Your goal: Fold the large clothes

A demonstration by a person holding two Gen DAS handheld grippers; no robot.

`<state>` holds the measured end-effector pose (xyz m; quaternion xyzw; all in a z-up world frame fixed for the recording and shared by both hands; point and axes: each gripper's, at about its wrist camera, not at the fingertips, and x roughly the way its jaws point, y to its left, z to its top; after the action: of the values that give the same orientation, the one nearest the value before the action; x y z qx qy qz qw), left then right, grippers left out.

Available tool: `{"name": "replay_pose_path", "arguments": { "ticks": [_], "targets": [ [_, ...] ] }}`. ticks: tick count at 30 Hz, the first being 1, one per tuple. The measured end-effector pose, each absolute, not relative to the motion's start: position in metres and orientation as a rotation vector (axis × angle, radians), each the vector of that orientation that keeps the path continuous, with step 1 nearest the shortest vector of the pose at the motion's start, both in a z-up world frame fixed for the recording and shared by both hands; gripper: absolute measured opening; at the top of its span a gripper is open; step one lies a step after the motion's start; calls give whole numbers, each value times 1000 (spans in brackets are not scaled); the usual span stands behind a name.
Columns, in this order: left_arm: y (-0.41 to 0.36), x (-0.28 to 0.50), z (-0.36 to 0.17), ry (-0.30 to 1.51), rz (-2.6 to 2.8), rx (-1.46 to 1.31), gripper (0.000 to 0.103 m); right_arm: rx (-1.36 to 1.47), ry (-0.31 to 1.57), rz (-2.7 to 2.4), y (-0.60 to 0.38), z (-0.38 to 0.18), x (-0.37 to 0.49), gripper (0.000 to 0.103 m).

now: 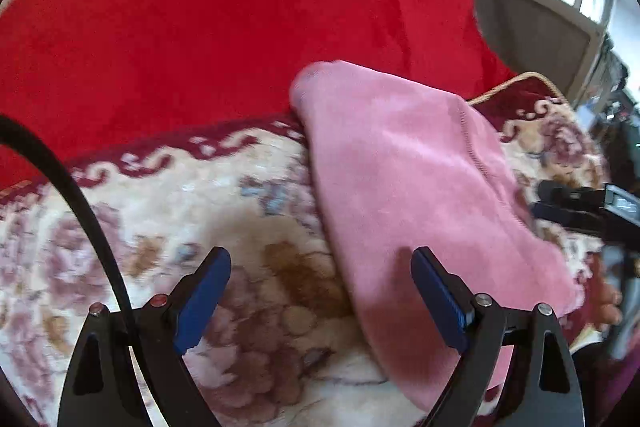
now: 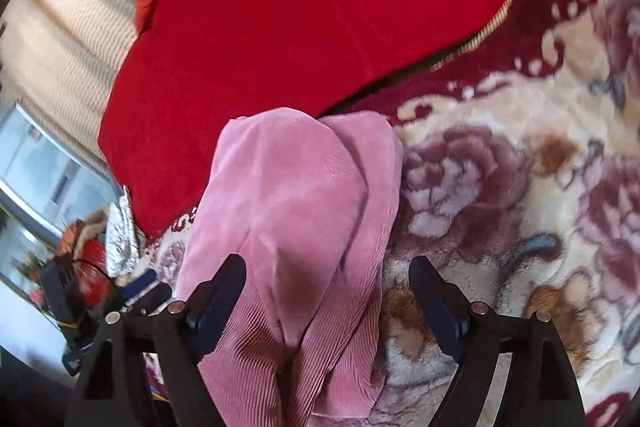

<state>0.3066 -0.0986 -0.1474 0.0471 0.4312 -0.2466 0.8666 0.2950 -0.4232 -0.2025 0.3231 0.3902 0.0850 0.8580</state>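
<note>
A pink corduroy garment [image 1: 416, 187] lies folded in a long strip on a floral plush blanket [image 1: 168, 219]. My left gripper [image 1: 320, 267] is open and empty, just above the blanket, with its right finger over the garment's left edge. In the right wrist view the same pink garment [image 2: 296, 219] runs from between the fingers away toward a red cloth. My right gripper [image 2: 328, 275] is open and empty, hovering over the garment's near end. The other gripper [image 1: 580, 207] shows at the right edge of the left wrist view.
A large red cloth [image 1: 224, 27] covers the far part of the bed; it also shows in the right wrist view [image 2: 304, 11]. The floral blanket [image 2: 520, 187] spreads to the right. A beige curtain [image 2: 68, 15] and clutter lie past the bed's left edge. A black cable [image 1: 80, 195] crosses the left side.
</note>
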Motion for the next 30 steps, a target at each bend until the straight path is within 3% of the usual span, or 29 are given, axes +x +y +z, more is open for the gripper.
{"name": "replay_pose_path", "arguments": {
  "ticks": [18,21,25,30],
  "targets": [
    [-122,350,-184,1145,-834,-167,92,860,904,426,-401,-257,365,87],
    [-128,351,-187,1149,-846,-196,91,846,895,428,-394,-256,366,82],
    [-136,344,-182,1103,-824,-143,67,834,881,436,-390,-251,364,66],
    [-136,343,-177,1074,-817,-147,53,801,856,429,-384,-240,358,59]
  ]
}}
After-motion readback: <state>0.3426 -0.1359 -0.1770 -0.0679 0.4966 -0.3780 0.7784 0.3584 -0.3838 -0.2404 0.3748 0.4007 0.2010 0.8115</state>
